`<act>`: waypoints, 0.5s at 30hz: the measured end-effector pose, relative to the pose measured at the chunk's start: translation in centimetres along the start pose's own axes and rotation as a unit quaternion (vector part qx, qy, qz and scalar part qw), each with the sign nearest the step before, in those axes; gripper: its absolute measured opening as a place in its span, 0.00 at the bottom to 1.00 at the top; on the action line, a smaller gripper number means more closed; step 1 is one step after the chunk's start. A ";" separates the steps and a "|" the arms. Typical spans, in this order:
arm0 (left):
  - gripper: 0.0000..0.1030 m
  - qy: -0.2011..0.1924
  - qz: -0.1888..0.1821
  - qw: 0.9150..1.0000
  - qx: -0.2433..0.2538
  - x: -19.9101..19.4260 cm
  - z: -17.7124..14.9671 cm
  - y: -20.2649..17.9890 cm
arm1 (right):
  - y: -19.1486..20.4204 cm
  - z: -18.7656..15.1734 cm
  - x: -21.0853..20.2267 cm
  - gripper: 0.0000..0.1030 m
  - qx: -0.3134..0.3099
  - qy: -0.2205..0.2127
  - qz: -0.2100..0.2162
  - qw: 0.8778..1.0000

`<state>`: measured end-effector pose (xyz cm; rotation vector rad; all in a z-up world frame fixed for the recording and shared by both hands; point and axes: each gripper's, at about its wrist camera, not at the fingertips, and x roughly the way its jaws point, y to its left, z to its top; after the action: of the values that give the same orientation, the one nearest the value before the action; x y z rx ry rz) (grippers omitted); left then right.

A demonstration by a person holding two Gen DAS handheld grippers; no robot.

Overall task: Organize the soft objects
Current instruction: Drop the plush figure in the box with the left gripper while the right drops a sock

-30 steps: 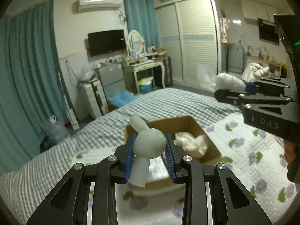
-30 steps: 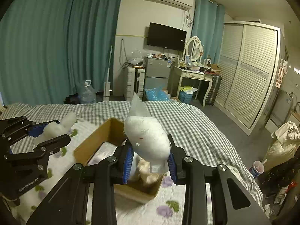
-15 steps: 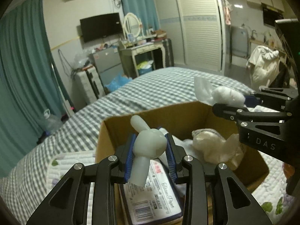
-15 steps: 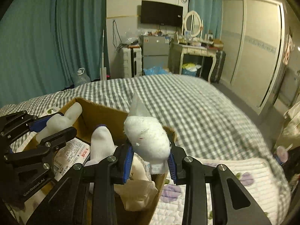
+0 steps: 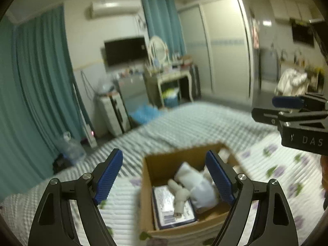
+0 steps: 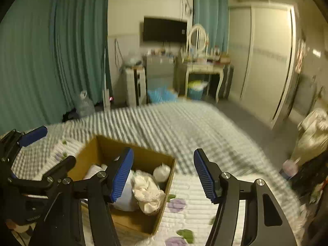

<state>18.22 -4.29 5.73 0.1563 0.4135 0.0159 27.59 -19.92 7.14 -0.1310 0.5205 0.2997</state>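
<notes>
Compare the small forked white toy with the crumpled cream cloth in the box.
The small forked white toy is smooth and firm-edged, with stubby limbs; the crumpled cream cloth is wrinkled and shapeless. The toy lies on a printed packet at the left side of the cardboard box; the cloth sits by the box's right wall. Both are pale, soft things lying loose inside it.

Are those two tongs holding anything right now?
No. The left tongs and the right tongs are both spread open and empty. The soft white things lie in the cardboard box on the bed.
</notes>
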 end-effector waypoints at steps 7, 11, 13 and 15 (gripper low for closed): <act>0.90 -0.112 0.003 0.994 -0.016 -13.7 5.8 2.6 | 2.3 5.0 -15.5 0.74 -0.019 -0.079 -0.022 0.996; 0.90 -0.167 -0.001 0.986 -0.025 -20.2 7.2 3.8 | 3.8 5.8 -23.5 0.91 -0.023 -0.125 -0.032 0.991; 0.90 -0.183 -0.003 0.983 -0.030 -22.4 7.1 4.1 | 4.2 5.4 -26.5 1.00 -0.015 -0.146 -0.038 0.988; 0.90 -0.196 -0.009 0.980 -0.031 -24.5 6.4 4.6 | 4.6 4.2 -29.3 1.00 -0.004 -0.170 -0.041 0.985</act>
<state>-1.55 -1.81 22.00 0.0914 0.0214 -0.0189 3.92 -21.96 25.39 -0.1057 0.1750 0.2372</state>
